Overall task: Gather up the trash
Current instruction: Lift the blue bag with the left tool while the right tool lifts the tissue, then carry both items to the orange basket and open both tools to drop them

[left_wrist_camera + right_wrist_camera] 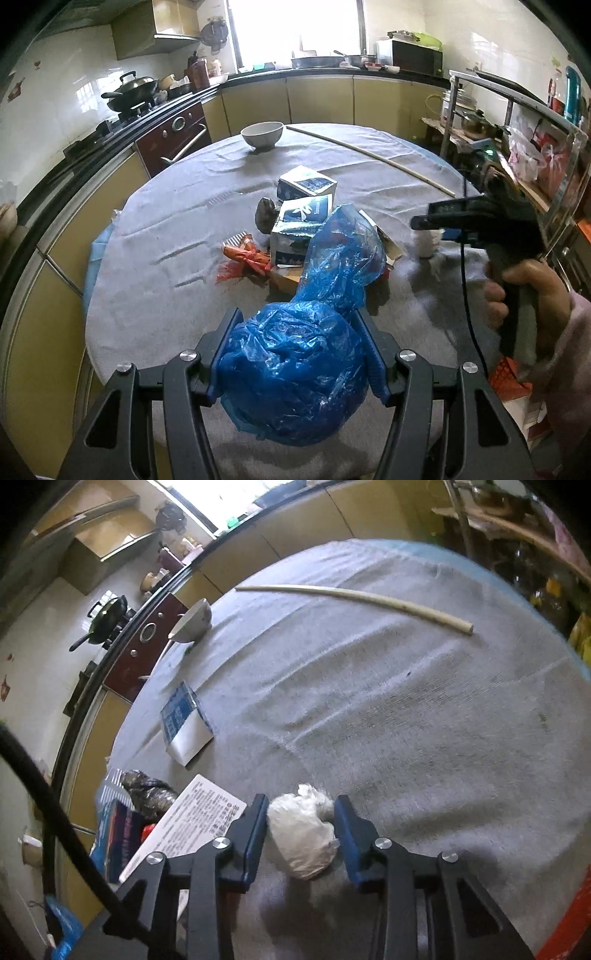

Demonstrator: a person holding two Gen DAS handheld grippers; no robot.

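Observation:
My left gripper (pixel 295 328) is shut on a crumpled blue plastic bag (pixel 295 369), held above the near part of the grey-clothed round table (pixel 166 229). Beyond it lies a trash pile: two blue-and-white cartons (pixel 306 184), a dark lump (pixel 264 218) and a red wrapper (pixel 247 258). My right gripper (pixel 301 812) is open, its jaws on either side of a crumpled white paper wad (pixel 303 834) on the cloth, with gaps on both sides. It also shows in the left wrist view (pixel 424 223), at the right, above the same white wad (pixel 428 243).
A white bowl (pixel 262 134) and a long pale stick (pixel 369 155) lie at the table's far side. A carton (pixel 184 723) and a printed sheet (pixel 195 827) lie left of the right gripper. Counters, a stove and a cluttered shelf (pixel 517 147) surround the table.

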